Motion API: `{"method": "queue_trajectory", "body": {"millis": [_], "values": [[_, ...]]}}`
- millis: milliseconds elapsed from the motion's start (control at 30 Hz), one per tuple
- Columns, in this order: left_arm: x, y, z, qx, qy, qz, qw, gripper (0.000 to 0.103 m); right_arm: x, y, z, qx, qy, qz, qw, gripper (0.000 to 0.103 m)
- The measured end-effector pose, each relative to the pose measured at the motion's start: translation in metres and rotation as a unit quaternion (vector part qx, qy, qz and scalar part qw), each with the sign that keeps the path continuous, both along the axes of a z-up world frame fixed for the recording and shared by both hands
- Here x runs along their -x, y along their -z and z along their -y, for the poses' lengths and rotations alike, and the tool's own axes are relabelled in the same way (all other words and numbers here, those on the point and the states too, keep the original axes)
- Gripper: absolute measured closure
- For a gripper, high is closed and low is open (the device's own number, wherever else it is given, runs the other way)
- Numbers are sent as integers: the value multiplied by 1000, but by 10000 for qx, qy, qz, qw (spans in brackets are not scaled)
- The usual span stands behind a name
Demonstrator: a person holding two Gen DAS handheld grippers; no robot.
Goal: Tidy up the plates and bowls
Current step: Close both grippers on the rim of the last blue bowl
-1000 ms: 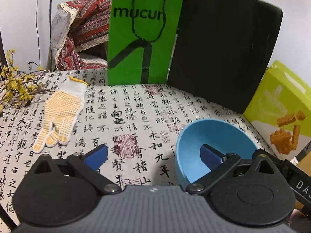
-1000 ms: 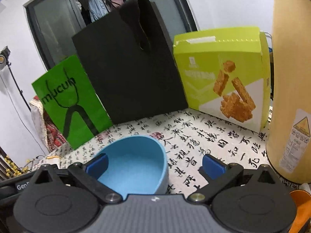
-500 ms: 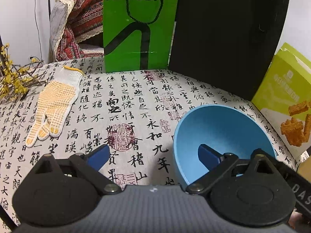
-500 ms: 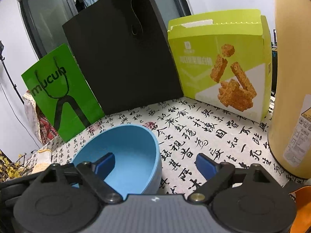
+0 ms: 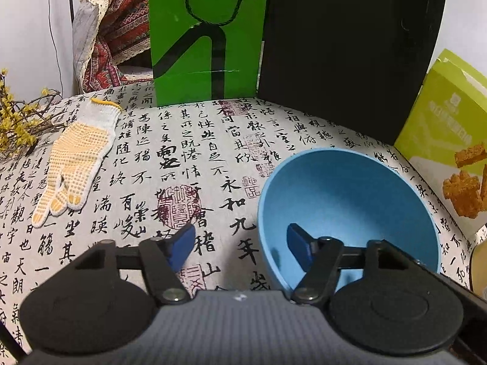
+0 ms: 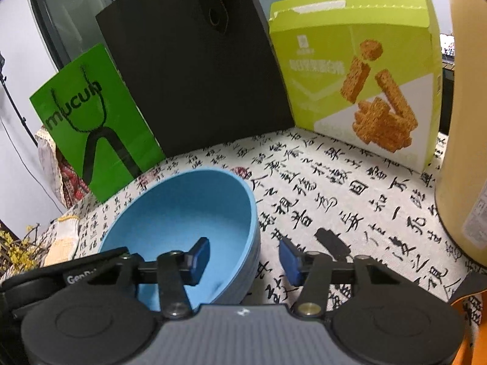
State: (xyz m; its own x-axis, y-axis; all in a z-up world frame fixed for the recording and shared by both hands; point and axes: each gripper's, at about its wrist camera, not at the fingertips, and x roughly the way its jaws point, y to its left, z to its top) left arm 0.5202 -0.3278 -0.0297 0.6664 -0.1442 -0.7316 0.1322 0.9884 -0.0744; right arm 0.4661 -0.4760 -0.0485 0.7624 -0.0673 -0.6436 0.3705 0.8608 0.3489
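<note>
A light blue bowl (image 5: 347, 200) stands on the calligraphy-print tablecloth (image 5: 170, 164); it also shows in the right wrist view (image 6: 185, 213). My left gripper (image 5: 240, 248) is open and straddles the bowl's left wall, right finger inside, left finger outside. My right gripper (image 6: 246, 258) is open and straddles the bowl's right wall, left finger inside, right finger outside. Neither pair of jaws touches the wall.
A green "mucun" bag (image 5: 207, 36), a black bag (image 5: 350, 45) and a lime snack box (image 6: 359, 73) stand along the back. A dotted work glove (image 5: 76, 158) and dried yellow flowers (image 5: 15, 121) lie left. A tan cylinder (image 6: 465, 121) stands right.
Both grippers have moved forward and lower over the bowl's rim. Both pairs of jaws have narrowed around the walls.
</note>
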Motion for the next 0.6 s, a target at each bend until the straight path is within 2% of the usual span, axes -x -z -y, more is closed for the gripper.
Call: {"method": "queue_trajectory", "body": {"millis": [67, 133, 167, 367, 467, 600], "values": [[0, 1, 0, 56, 44, -37, 10000, 51, -1, 1, -2, -5, -22, -38, 10000, 64], [0, 1, 1, 70, 72, -68, 9999, 57, -2, 2, -3, 20, -19, -64, 10000, 65], [0, 1, 1, 44, 89, -55, 9999, 65, -2, 2, -4, 21, -28, -68, 10000, 65], [2, 0, 2, 122, 223, -33, 9997, 86, -1, 0, -6, 17, -32, -73, 10000, 72], [5, 0, 5, 112, 292, 27, 9995, 92, -2, 2, -5, 9, 3, -141, 9999, 79], [5, 0, 7, 49, 244, 74, 9997, 93, -2, 2, -6, 48, 43, -202, 9998, 81]]}}
